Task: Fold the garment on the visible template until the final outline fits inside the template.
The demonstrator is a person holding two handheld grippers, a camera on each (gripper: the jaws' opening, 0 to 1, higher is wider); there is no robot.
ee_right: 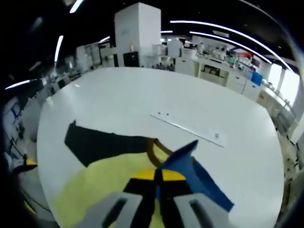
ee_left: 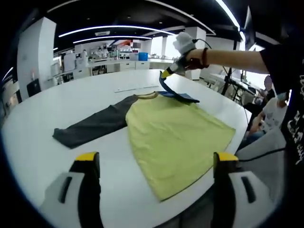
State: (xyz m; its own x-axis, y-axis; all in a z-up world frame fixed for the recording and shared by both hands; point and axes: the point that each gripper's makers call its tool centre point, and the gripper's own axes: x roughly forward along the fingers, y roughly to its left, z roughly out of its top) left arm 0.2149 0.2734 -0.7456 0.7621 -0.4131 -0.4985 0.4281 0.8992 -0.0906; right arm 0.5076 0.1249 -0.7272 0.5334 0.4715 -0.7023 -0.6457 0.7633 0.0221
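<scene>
White round table [ee_left: 57, 90] spreading under strip ceiling lights, with lab benches [ee_left: 111, 64] and a white pillar [ee_right: 137, 33] lining the far side of the room. Long-sleeved shirt [ee_left: 175, 137] lying flat on the table toward its near right edge in the left gripper view: yellow-green body, collar trimmed in brown, dark grey sleeve [ee_left: 92, 126] stretching out to the left and resting flat. Blue sleeve [ee_left: 175, 94] at the far right of the shirt being lifted off the table, its end rising to the right gripper [ee_left: 166, 74], which is coming into the left gripper view from the right, carried by a person's hand [ee_left: 195, 57] and bare forearm. Left gripper [ee_left: 156, 164] hovering at the near edge of the table, jaws spread wide apart with nothing between them, yellow tips framing the shirt's near hem. Right gripper [ee_right: 157, 178] in its own view pinching the blue sleeve [ee_right: 199, 173], jaws drawn together on the fabric, the blue cloth folding up and spilling to the right of the jaws. Thin pale strip [ee_right: 187, 127] lying on the bare tabletop beyond the collar, apart from the shirt. Seated person [ee_left: 266, 118] showing past the table's right edge.
</scene>
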